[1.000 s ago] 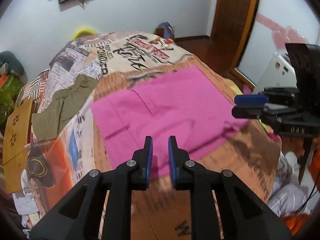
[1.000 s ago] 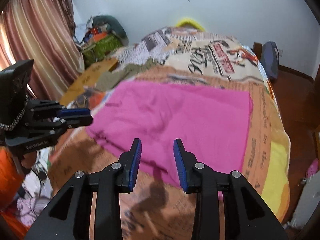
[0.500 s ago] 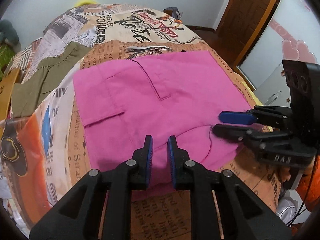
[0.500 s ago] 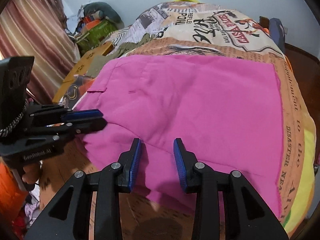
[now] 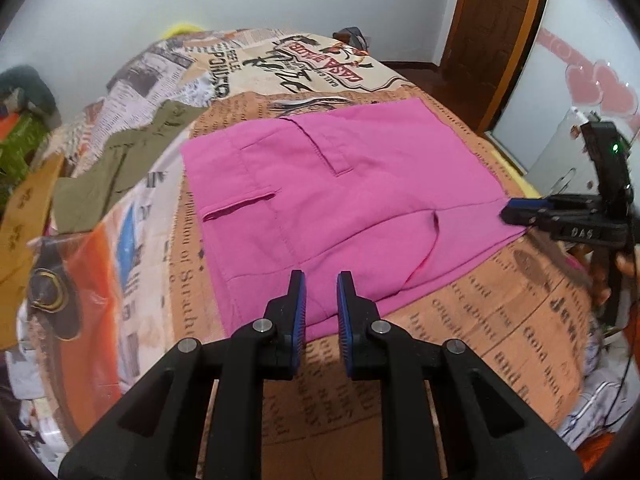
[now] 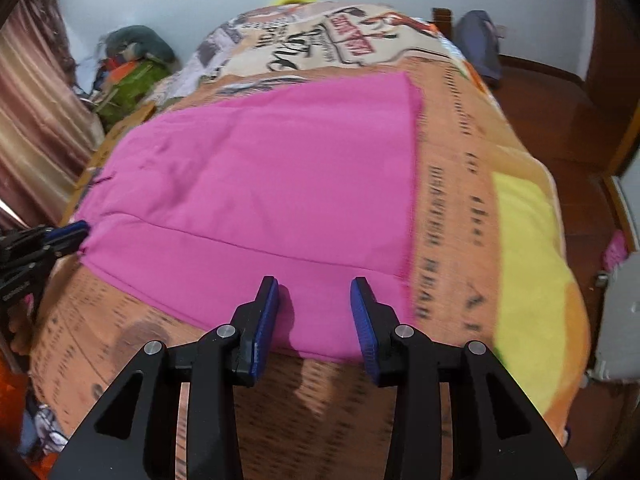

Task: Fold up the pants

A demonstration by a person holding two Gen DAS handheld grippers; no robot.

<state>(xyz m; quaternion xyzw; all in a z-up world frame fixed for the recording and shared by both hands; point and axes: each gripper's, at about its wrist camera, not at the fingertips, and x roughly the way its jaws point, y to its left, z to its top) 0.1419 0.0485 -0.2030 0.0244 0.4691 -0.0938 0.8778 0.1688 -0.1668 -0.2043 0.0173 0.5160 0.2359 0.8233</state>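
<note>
Parted and gripping nothing, both left gripper (image 5: 321, 300) and right gripper (image 6: 314, 312) above near edge of pink pants (image 5: 340, 188), seemingly folded once, more folds probably left.

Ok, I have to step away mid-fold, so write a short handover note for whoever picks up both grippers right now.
Left gripper: open, narrow gap, empty, at the pink pants' near edge.
Right gripper: open wider, empty, at the near edge on the other side.
Pants: spread flat on the printed bedspread, pocket side up. An olive garment lies beside them, untouched.
Done: pants laid out.
Left: grip the near edge with both grippers and probably fold it away from you; the remaining folds follow.
</note>
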